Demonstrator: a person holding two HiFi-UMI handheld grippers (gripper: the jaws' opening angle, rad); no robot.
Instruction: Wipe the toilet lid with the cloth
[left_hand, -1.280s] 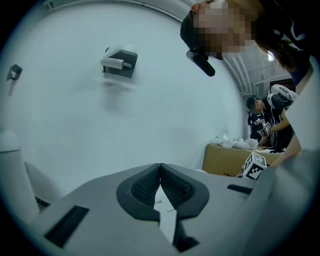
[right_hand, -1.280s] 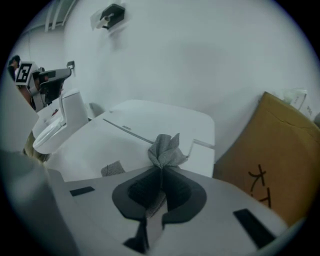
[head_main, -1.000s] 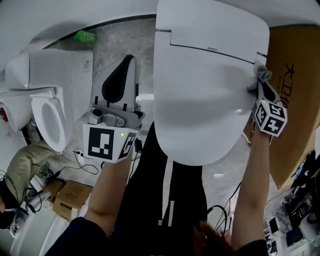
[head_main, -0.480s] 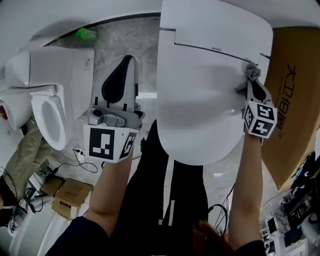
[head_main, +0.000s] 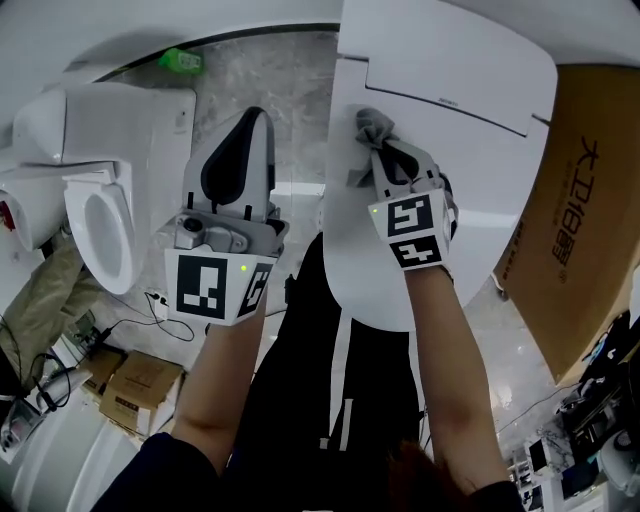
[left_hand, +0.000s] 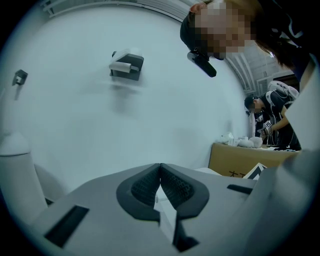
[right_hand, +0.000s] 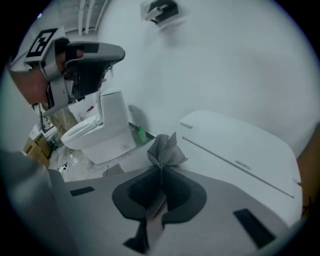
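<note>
Cloth (head_main: 372, 125) was pinched between right gripper (head_main: 385, 152) jaws, over toilet lid (head_main: 480, 150), near its left edge. Left gripper (head_main: 252, 130) jaws pressed together, empty, beside lid.

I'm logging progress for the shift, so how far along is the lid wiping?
Done: the cloth is pinched in the shut right tool. In hand: the cloth is at the left side of the toilet lid, near the hinge. Left: how much is wiped can't be told, no marks show; the shut, empty left tool is held aside.
</note>
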